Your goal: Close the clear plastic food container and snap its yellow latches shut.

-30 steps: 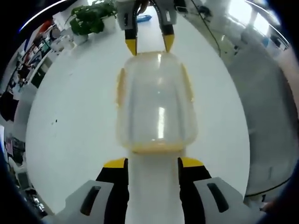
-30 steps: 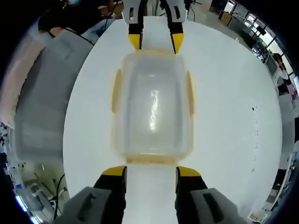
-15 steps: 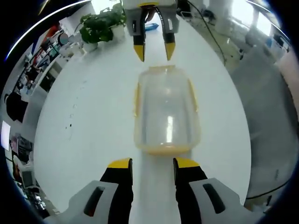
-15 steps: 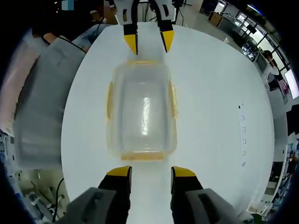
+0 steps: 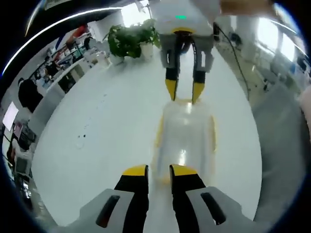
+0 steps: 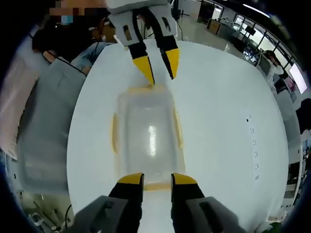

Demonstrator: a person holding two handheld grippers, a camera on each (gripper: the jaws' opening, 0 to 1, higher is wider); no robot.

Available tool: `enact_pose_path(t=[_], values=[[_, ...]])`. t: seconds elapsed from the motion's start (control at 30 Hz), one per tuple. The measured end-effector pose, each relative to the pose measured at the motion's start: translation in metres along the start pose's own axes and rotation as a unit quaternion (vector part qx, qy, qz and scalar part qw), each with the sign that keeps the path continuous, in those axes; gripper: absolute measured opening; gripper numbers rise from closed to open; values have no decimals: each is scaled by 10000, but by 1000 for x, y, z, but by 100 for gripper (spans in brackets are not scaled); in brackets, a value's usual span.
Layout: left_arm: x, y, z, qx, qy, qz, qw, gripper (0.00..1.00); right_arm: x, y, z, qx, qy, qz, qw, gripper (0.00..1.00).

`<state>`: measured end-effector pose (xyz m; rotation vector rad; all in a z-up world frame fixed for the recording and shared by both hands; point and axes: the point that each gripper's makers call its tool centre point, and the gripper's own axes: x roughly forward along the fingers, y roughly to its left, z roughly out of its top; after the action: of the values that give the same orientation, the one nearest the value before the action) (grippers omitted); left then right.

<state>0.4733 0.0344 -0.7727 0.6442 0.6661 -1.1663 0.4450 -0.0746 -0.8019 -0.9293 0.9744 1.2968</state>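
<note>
Clear container (image 5: 185, 136) sits lid-on at mid surface (image 5: 107, 145), left gripper (image 5: 158, 171) and right gripper (image 6: 157, 178) facing each other at its two short ends, jaws of both a narrow gap apart, pinching nothing. Yellow side latches (image 6: 114, 133) lie along the walls; whether clicked home, cannot tell. Risk: an uneven end push would probably skate the light box across the slick surface instead of seating the end latch.

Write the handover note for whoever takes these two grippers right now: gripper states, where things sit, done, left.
Left gripper: open, empty, at one short end of the container.
Right gripper: open, empty, at the opposite short end.
The container lies on the white table with its lid on; yellow latches line its sides.
Done: lid looks seated. Whether any latch is snapped cannot be told.
Left: check each latch and press shut any that stands loose.
</note>
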Motion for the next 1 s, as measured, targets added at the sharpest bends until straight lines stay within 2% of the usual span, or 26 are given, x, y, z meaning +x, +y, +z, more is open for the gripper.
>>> enact_pose_path(t=[0.2, 0.33, 0.5, 0.63, 0.77, 0.8, 0.9, 1.0], values=[[5, -9, 4, -83, -117, -68, 9999, 7, 6, 4, 12, -69, -152, 67, 9998, 18], [13, -20, 3, -184, -139, -233, 9995, 10, 11, 7, 20, -133, -228, 96, 9996, 20], [21, -27, 0, 48, -55, -198, 9998, 11, 17, 9, 22, -216, -174, 115, 9995, 20], [29, -32, -3, -94, -10, -326, 9994, 16, 20, 9, 22, -223, -135, 132, 9996, 21], [34, -37, -6, -49, 70, -390, 9992, 18, 20, 6, 23, -131, -141, 94, 9998, 26], [34, -36, -3, -131, -42, -367, 9992, 19, 20, 6, 23, -135, -140, 100, 9998, 27], [36, -39, -1, -156, -54, -432, 9989, 23, 20, 9, 24, -178, -143, 148, 9996, 30], [38, -45, 0, -253, -35, -600, 9979, 37, 21, 9, 26, -243, -146, 117, 9995, 33]])
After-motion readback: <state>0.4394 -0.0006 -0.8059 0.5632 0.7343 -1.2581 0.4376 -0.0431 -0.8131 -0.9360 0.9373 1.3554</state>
